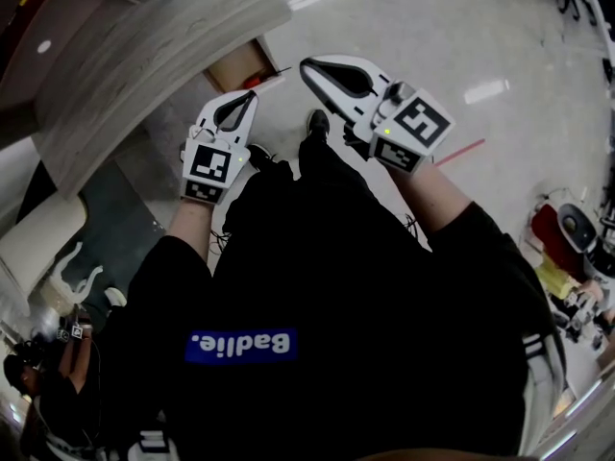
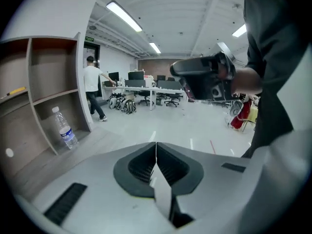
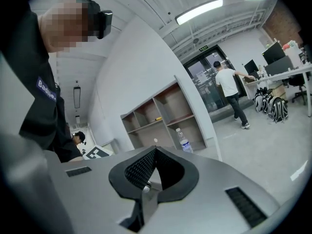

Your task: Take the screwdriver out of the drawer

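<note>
No screwdriver can be made out with certainty in any view. In the head view my left gripper [image 1: 252, 97] and right gripper [image 1: 307, 67] are held side by side above the floor, both pointing away from the person. A brown, box-like opening [image 1: 237, 68] shows beneath the pale wooden top [image 1: 144, 56], with a small red thing [image 1: 254, 81] at its edge. The left gripper [image 2: 156, 143] has its jaws shut and empty. The right gripper [image 3: 155, 149] is shut with nothing between its jaws. A small yellow object [image 2: 17, 90] lies on a shelf; I cannot tell what it is.
An open wooden shelf unit [image 3: 161, 116] stands ahead, with a water bottle [image 2: 65, 130] on its lowest board. A person in a white shirt [image 2: 92, 89] walks by the far desks and chairs [image 2: 146, 91]. Another person [image 3: 78, 138] sits at the left.
</note>
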The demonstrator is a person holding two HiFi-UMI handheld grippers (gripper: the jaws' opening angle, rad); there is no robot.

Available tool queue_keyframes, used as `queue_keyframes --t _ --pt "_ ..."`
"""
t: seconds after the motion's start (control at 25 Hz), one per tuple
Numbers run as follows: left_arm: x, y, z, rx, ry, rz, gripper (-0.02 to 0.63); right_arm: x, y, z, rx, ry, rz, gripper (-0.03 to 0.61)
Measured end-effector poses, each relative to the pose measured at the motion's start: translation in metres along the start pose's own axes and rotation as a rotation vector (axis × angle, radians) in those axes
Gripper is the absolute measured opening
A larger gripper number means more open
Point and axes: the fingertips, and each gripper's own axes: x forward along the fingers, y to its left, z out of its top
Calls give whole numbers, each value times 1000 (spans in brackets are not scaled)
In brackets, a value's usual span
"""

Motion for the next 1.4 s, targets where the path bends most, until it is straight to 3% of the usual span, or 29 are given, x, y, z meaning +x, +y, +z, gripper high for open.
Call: queue_keyframes --t 0.28,0.44,0.92,1.24,1.4 --pt "37 11 -47 -44 95 -36 4 -13 -13 -23 20 63 -48 28" --pt "66 13 -77 -29 178 -66 46 -22 -20 -29 26 81 -76 28" --pt "132 26 -156 19 360 -146 77 -40 -39 -46 41 83 -160 28" --pt "177 34 -212 129 457 -193 89 -47 -47 -66 30 108 -199 28" --pt "188 30 -221 198 502 -217 90 -65 -45 -75 39 131 -233 28"
